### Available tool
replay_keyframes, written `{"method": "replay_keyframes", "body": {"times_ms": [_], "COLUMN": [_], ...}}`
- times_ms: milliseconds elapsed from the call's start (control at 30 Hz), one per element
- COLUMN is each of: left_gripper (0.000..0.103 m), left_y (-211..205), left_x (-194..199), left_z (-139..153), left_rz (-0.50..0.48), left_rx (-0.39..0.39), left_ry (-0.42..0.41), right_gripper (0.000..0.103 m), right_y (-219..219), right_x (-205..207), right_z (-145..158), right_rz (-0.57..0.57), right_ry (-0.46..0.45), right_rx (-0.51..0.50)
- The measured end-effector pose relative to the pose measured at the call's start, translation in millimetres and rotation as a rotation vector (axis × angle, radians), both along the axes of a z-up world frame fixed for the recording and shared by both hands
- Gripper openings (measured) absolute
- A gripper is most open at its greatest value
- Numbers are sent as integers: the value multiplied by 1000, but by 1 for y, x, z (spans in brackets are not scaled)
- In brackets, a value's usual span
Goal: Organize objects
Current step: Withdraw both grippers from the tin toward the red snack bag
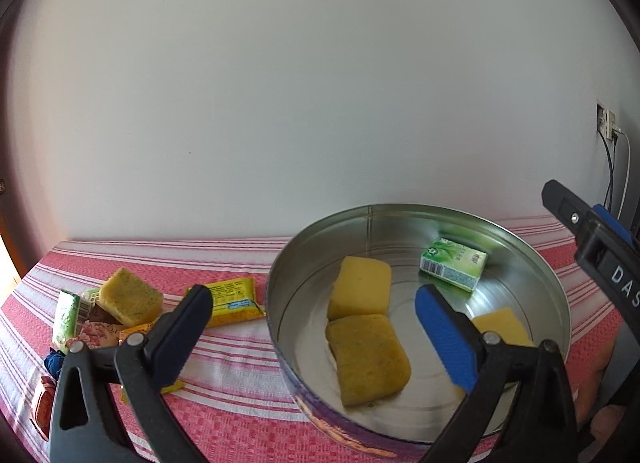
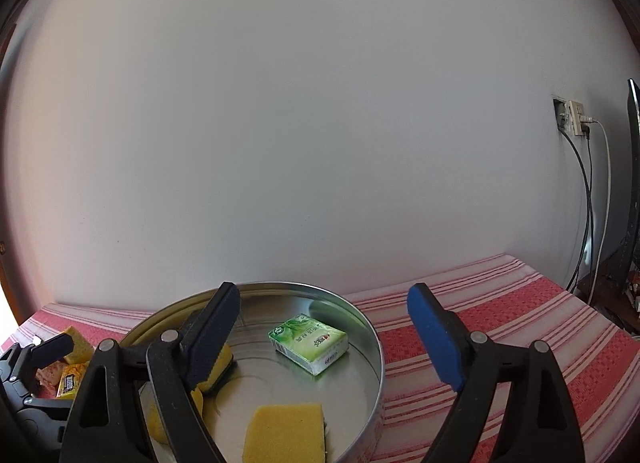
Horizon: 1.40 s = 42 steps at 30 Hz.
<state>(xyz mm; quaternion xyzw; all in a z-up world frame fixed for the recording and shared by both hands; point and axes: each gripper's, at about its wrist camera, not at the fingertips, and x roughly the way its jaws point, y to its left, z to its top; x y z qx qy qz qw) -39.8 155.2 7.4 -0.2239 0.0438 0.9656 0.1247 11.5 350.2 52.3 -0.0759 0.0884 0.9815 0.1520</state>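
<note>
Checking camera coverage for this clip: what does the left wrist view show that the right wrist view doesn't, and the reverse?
Left wrist only: the yellow packet and the green pack in the pile on the cloth left of the tin, with the whole pile in sight.

Right wrist only: the bare striped cloth right of the tin and a dark screen edge.

Both: the round tin, the green tissue pack and yellow sponges inside it, and the wall socket.
</note>
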Motion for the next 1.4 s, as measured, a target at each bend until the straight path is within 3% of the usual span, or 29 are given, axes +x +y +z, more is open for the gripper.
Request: {"method": "replay_keyframes", "body": {"times_ms": [133,367,767,1167,1400], "left_gripper": [103,103,103,103,103], "left_y": [-19,-37,-62,-108,-139], "left_x": [-1,13,10,13,13], "left_z": [-3,-1,-11,-14,-20], "left_rz": [30,100,120,151,175], "left_rx": [31,11,-14,-7,2], "left_ry": [17,27,26,-15,-86], "right_gripper": [87,87,87,87,87], "right_y": [-3,-22,-26,-75,-101], "right_x": [5,13,23,37,37], "right_z": [1,-1,-5,-7,-12], "right_rz": [-29,-56,-117,-16,35], "right_ry": [35,82,78,79,44], "right_rx": [13,126,65,72,52]}}
